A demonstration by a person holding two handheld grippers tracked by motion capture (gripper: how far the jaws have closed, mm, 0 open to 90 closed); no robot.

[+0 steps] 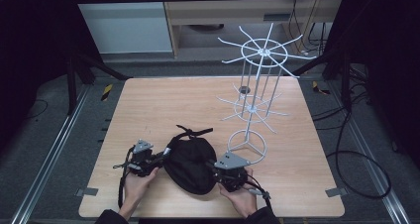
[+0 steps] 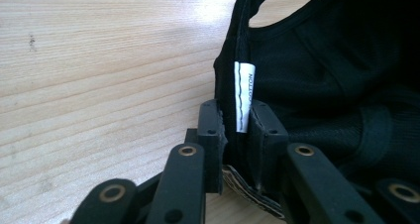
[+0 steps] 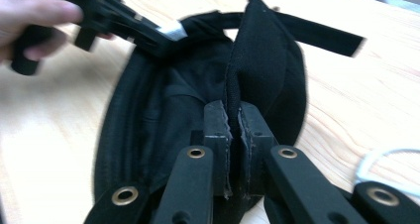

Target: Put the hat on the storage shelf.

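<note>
A black cap [image 1: 189, 163] lay upside down on the wooden table [image 1: 148, 110], near the edge where the person sat. Its open side faced up. A black strap [image 1: 194, 131] stuck out at its far end.

The cap sat right between the two tongs. The left tongs [image 1: 161, 158] touched the cap's left edge. The right tongs [image 1: 216, 168] touched its right edge. A hand [image 1: 137, 183] held the left tongs, and the other hand [image 1: 242, 196] held the right tongs.

In the left gripper view, the left tongs [image 2: 236, 135] had the rim of the cap [image 2: 327, 85] between the two black jaws. A small white tag [image 2: 244, 96] on the inside of the rim stood up just above the jaws. The jaws looked closed on the rim, though with a little room left.

In the right gripper view, the right tongs [image 3: 234, 130] pinched the other side of the cap [image 3: 257, 70] tight. The cloth stood up in a fold between the jaws. The left tongs [image 3: 168, 33] showed farther off in that view, at the far rim.

A white wire rack [image 1: 255, 85] stood on the table to the right of the cap, just past the right tongs. Its round foot [image 1: 247, 144] was near the right tongs but did not touch the cap.
</note>
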